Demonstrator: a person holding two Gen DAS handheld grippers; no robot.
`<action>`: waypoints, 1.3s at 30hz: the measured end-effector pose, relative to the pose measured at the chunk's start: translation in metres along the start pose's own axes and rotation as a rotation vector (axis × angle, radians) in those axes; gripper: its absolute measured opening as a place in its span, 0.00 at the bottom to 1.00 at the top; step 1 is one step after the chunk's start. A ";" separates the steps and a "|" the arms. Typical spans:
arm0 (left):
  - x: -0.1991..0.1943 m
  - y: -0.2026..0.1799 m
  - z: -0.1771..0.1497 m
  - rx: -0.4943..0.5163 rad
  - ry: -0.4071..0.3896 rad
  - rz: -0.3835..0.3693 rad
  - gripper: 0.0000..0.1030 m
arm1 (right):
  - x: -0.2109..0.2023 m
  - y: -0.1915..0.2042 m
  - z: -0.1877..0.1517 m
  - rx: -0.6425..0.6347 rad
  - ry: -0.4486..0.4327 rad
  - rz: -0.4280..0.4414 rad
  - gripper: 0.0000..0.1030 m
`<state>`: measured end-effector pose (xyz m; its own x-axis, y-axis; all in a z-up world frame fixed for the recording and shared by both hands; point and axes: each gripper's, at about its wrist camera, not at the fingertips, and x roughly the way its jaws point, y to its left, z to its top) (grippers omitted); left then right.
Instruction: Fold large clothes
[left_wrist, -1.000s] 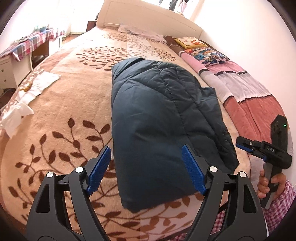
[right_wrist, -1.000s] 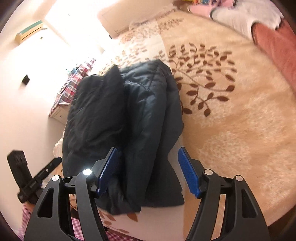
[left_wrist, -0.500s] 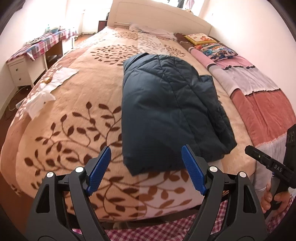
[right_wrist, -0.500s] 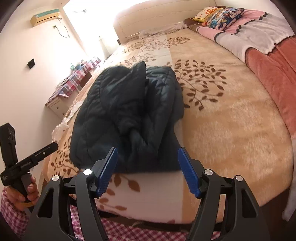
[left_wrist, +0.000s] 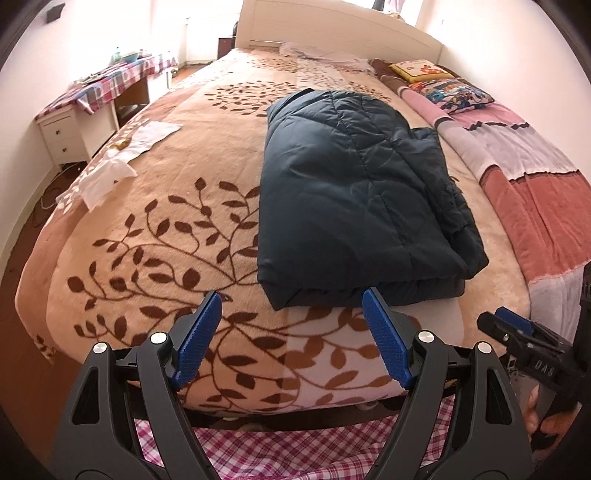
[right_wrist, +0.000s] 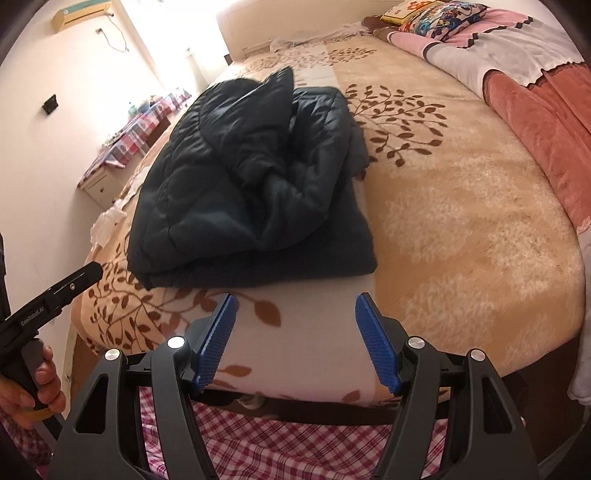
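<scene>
A dark blue quilted jacket lies folded into a thick rectangle on the bed, near its foot edge. It also shows in the right wrist view, its top layer bunched. My left gripper is open and empty, held off the foot of the bed, just short of the jacket's near edge. My right gripper is open and empty, also back from the bed edge, in front of the jacket's right part. Each gripper shows at the edge of the other's view.
The bed has a beige blanket with brown leaf print. A pink and red striped blanket and cushions lie along the right side. White cloths lie at the left edge. A white bedside cabinet stands left.
Both grippers have drawn back from over the jacket to beyond the foot of the bed. The jacket now lies folded and free of both, unmoved.
</scene>
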<state>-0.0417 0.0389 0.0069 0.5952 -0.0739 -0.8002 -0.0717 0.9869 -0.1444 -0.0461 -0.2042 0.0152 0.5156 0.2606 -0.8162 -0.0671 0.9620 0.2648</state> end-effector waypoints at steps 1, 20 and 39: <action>0.000 -0.001 -0.001 0.004 -0.001 0.004 0.76 | 0.001 0.004 -0.002 -0.012 0.005 -0.005 0.65; 0.010 -0.019 -0.027 0.032 0.053 0.042 0.74 | 0.014 0.032 -0.015 -0.093 0.059 -0.075 0.65; 0.017 -0.023 -0.031 0.044 0.082 0.048 0.73 | 0.023 0.030 -0.020 -0.066 0.097 -0.075 0.65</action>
<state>-0.0552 0.0105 -0.0213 0.5243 -0.0358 -0.8508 -0.0625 0.9948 -0.0804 -0.0535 -0.1679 -0.0061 0.4369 0.1910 -0.8790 -0.0886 0.9816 0.1693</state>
